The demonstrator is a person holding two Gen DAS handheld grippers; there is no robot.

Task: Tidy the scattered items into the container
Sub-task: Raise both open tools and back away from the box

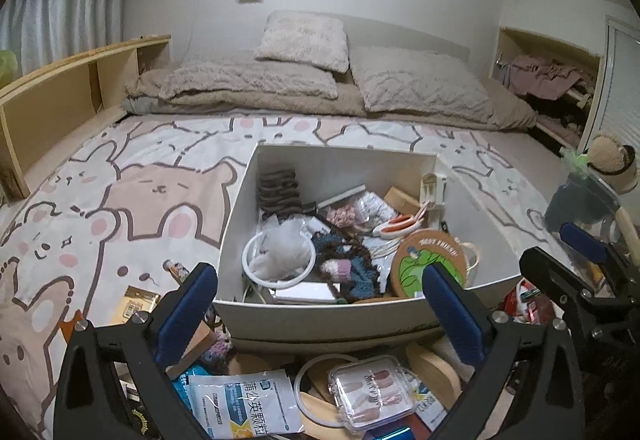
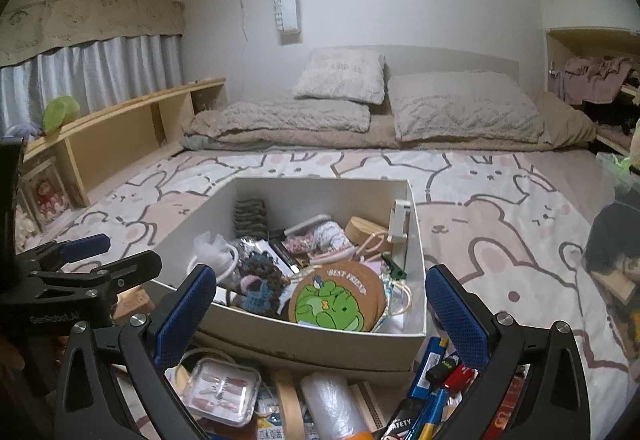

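Looking along my left tool (image 1: 320,304), I see its blue pads spread wide with nothing between them; my right tool (image 2: 316,304) likewise stands open and empty. Nearest to me, below the fingers, lies the loose clutter on the bed: a clear nail case (image 1: 370,392), a white medicine sachet (image 1: 248,408) and a wooden hoop (image 1: 316,372) in the left view; a roll of clear film (image 2: 332,404), a roll of tape (image 2: 289,400) and some pens (image 2: 436,392) in the right view. A small yellow packet (image 1: 138,302) lies apart on the bedsheet (image 1: 120,200), left of the box.

Just beyond the clutter stands the white box (image 1: 320,314), already holding many things: a round frog coaster (image 2: 336,300) leaning at its near right, a white ring (image 1: 278,258) with a crumpled plastic bag at the near left, knitted yarn pieces (image 1: 344,264) between them, orange-handled scissors (image 1: 394,226) further back, and a dark ribbed item (image 1: 278,190) against the far left wall.

Beyond the box, the cartoon-bear bedsheet runs to folded blankets and two pillows (image 1: 304,40) at the wall. A wooden shelf (image 1: 80,84) lines the left side.
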